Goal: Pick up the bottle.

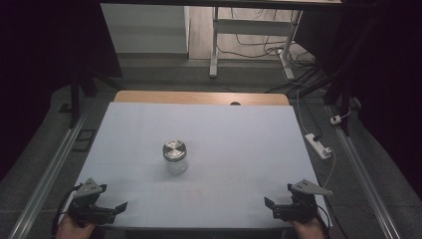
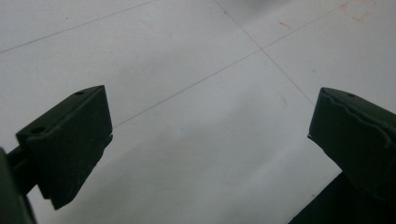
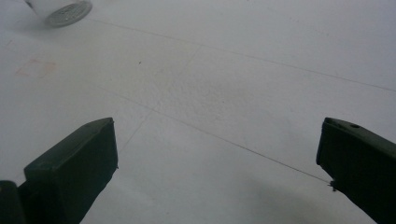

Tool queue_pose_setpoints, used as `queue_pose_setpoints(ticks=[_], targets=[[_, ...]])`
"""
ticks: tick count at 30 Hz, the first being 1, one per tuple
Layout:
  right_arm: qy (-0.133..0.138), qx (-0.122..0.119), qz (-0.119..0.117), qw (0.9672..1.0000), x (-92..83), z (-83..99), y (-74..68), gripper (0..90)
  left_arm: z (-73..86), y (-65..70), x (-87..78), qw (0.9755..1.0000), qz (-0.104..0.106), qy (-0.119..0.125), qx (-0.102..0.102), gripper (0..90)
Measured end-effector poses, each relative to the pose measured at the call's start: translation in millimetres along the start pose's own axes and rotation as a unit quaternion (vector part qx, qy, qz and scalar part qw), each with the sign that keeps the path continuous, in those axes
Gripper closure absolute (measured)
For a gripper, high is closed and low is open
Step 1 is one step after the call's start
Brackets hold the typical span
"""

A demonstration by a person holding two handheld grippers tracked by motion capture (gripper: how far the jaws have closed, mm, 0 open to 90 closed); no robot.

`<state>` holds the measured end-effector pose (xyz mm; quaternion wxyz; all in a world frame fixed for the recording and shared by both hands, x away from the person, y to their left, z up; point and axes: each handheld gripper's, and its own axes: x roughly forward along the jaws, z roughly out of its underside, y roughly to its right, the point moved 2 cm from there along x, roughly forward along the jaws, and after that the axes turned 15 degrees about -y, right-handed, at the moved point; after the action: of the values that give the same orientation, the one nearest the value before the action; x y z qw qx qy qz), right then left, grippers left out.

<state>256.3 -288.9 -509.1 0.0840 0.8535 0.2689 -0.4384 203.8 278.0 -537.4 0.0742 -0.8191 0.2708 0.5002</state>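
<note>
The clear glass jar with a round silver metal lid (image 1: 174, 156) stands upright mid-table on the white sheet (image 1: 239, 149), untouched, while the left gripper (image 1: 117, 207) and right gripper (image 1: 270, 204) wait at the near corners, jaws spread and empty, presumably staged for a two-handed approach.

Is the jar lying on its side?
No, in the high view the jar stands upright on the white table, its silver lid facing up.
</note>
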Motion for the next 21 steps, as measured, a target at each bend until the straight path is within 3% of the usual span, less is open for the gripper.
queue_pose_setpoints(ticks=[21], targets=[[-0.015,-0.021,-0.011,0.9996,2.6,-1.1,-3.1,0.0,-3.6,3.0,-1.0,0.9999,-0.007,-0.003,0.006,0.0]])
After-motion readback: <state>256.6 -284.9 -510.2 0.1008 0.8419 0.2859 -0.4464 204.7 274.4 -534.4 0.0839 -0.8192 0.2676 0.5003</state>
